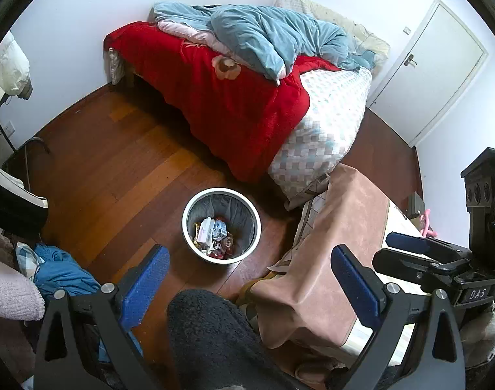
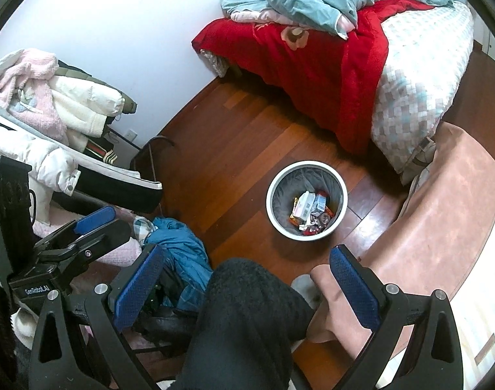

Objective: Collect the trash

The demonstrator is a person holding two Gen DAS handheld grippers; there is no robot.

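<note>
A white round trash bin (image 1: 192, 237) with a grey liner stands on the wooden floor; it also shows in the right wrist view (image 2: 275, 208). Several wrappers and small cartons (image 1: 213, 232) lie at its bottom, also seen from the right wrist (image 2: 311, 211). My left gripper (image 1: 249, 276) is open and empty, held high above the floor just short of the bin. My right gripper (image 2: 244, 276) is open and empty, also high, with the bin ahead of it and slightly right. Each gripper shows at the edge of the other's view.
A bed (image 1: 328, 123) with a red blanket (image 1: 221, 97) and blue duvet stands behind the bin. A table with a pink-brown cover (image 1: 338, 243) is to the right. Piled clothes (image 2: 52, 107) and a blue garment (image 2: 182, 247) lie left. A dark-clothed leg (image 2: 247, 318) is below the grippers.
</note>
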